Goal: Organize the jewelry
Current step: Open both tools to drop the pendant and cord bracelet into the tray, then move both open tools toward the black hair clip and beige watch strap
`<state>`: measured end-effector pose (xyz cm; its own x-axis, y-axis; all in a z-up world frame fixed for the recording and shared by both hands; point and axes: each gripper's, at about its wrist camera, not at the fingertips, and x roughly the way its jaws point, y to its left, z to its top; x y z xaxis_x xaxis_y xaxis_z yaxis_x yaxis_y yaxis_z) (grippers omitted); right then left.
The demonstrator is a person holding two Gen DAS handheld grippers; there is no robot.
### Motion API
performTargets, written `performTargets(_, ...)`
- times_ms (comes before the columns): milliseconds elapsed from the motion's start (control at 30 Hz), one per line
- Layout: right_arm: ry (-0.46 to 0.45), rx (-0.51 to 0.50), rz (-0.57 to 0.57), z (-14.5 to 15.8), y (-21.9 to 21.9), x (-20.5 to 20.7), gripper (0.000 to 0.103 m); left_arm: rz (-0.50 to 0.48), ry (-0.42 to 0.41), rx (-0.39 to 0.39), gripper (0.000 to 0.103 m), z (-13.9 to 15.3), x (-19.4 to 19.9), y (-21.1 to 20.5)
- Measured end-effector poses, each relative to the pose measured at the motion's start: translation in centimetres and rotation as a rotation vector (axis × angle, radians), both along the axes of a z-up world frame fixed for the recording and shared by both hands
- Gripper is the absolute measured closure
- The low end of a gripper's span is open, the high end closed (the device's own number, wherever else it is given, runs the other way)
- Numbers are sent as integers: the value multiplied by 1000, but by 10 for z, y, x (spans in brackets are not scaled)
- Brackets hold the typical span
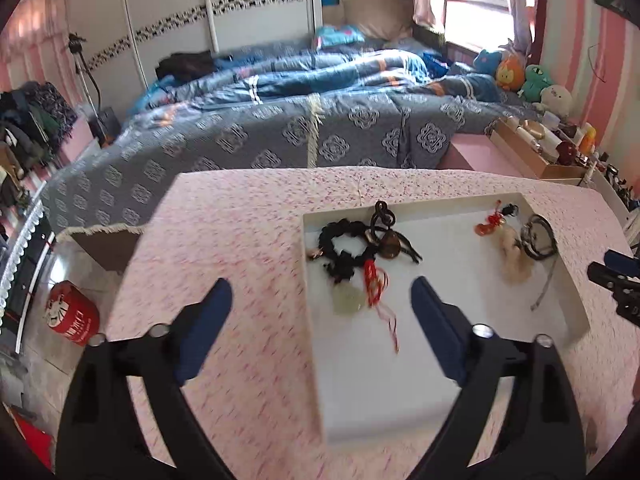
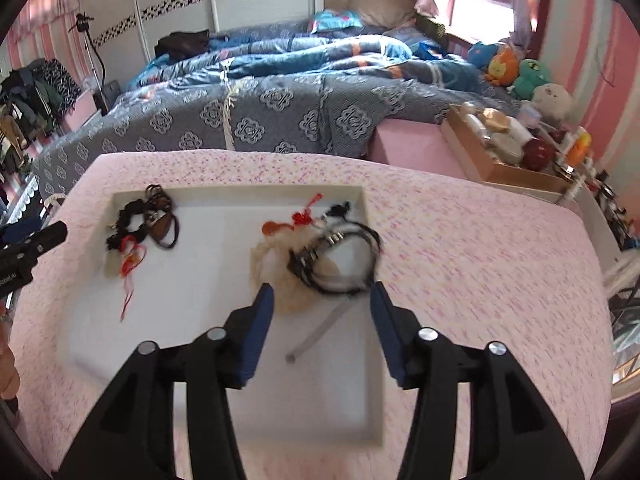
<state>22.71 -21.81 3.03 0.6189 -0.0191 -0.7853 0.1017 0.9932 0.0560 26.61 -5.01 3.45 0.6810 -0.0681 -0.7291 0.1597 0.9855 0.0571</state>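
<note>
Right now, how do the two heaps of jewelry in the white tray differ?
The left heap is mostly black and brown, with a red tassel and a pale pendant; the right heap is cream and fluffy, with black cord bangles on top. The left heap lies in the tray's far left corner; the right heap lies against its right wall. Both carry red knots and lie loose, ungripped.
</note>
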Motion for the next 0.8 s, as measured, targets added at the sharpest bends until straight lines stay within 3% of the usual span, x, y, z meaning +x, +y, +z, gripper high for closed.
performTargets(133, -19, 27, -38, 6, -13, -47, 52, -27, 2, -24, 3, 3, -45, 13)
performTargets(233, -48, 44, -63, 7, -24, -85, 43, -28, 8, -16, 3, -4, -73, 23)
performTargets(433, -78, 79, -96, -4, -34, -151, 41, -1, 31, -31, 3, -21, -125, 45)
performTargets(800, -35, 108, -126, -35, -32, -210, 41, 24, 63, -37, 3, -52, -199, 66)
